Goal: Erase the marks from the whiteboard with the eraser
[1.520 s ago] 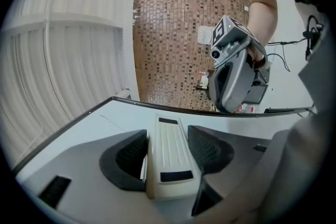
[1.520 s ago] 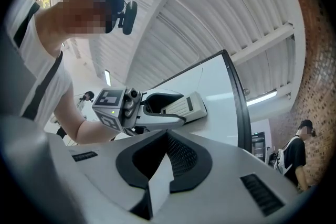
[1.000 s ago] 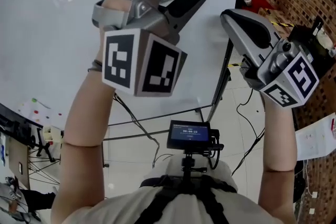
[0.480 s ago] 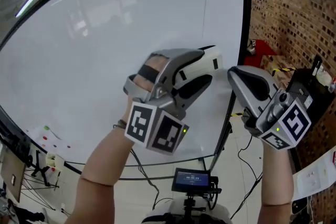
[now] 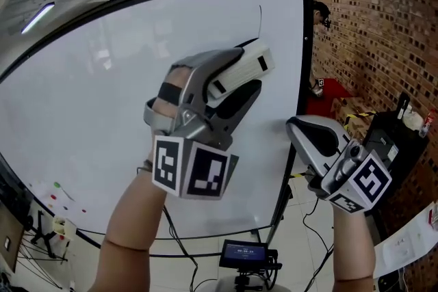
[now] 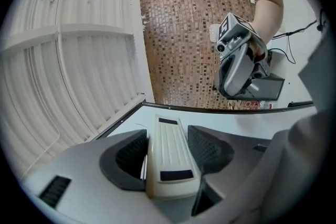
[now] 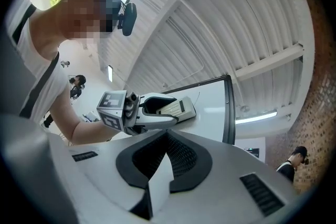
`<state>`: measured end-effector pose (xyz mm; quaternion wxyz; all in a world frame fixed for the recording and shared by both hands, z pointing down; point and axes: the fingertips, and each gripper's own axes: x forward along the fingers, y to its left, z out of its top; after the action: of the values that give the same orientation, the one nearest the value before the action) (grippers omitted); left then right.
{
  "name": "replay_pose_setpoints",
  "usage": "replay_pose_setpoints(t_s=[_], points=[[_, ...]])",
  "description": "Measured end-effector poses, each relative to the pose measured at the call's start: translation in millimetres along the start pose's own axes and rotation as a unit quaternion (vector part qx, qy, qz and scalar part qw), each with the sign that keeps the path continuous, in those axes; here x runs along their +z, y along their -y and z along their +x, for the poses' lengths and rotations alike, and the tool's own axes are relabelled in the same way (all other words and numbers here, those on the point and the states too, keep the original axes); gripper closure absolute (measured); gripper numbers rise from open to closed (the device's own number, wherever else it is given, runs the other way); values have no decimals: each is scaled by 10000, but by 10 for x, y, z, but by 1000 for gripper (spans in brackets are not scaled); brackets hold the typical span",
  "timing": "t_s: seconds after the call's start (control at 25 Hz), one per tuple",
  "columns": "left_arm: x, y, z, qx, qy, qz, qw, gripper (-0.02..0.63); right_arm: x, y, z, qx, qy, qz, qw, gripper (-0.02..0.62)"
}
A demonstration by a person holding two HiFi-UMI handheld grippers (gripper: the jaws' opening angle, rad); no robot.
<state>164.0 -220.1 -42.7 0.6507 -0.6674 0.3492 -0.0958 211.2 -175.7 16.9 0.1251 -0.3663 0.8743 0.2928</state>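
1. eraser (image 6: 168, 152): pale, ribbed block with dark end patches. it is clamped between the jaws of my left gripper (image 5: 248, 77), which are closed onto its long sides.
2. long axis: runs along the jaws. in the head view it slants up and to the right, with the far end toward the top right corner of the whiteboard (image 5: 89, 92).
3. the far end pokes out past the jaw tips, over the upper right part of the board. i cannot tell whether it touches the surface.
4. mark (image 5: 260, 18): one thin dark vertical line, just above the eraser's far end and near the board's right frame.
5. left arm: the forearm rises from lower left and the wrist is bent, so the gripper leans toward the board. the marker cube faces down toward me.
6. right gripper (image 7: 167, 152): jaws pressed together, nothing between them.
7. right arm: the forearm is near upright at lower right. the gripper sits just off the board's right edge, in front of the brick wall (image 5: 373, 37), below and to the right of the left one and apart from it.
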Motion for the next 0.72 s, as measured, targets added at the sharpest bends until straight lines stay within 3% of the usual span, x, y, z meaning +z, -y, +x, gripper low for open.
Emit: replay_pose_setpoints(t_s=[0.12,0.28,0.36,0.56,0.72], points=[[30,150,5,-86,-37,332,9994,334,-9,62,-57,-56,-5,20,10000,578],[128,755,-38,-1080,-66,670,9919,334,-8,97,-133,-189,27,70,9998,578],[151,910,-51,-1273,-70,856,9881,334,16,129,-161,-229,64,83,9997,578],[153,734,-23,-1288,47,396,9909,334,62,179,-203,-274,121,114,9995,578],[85,241,-34,-524,-35,288,9982,334,32,166,-222,-299,96,141,9994,578]])
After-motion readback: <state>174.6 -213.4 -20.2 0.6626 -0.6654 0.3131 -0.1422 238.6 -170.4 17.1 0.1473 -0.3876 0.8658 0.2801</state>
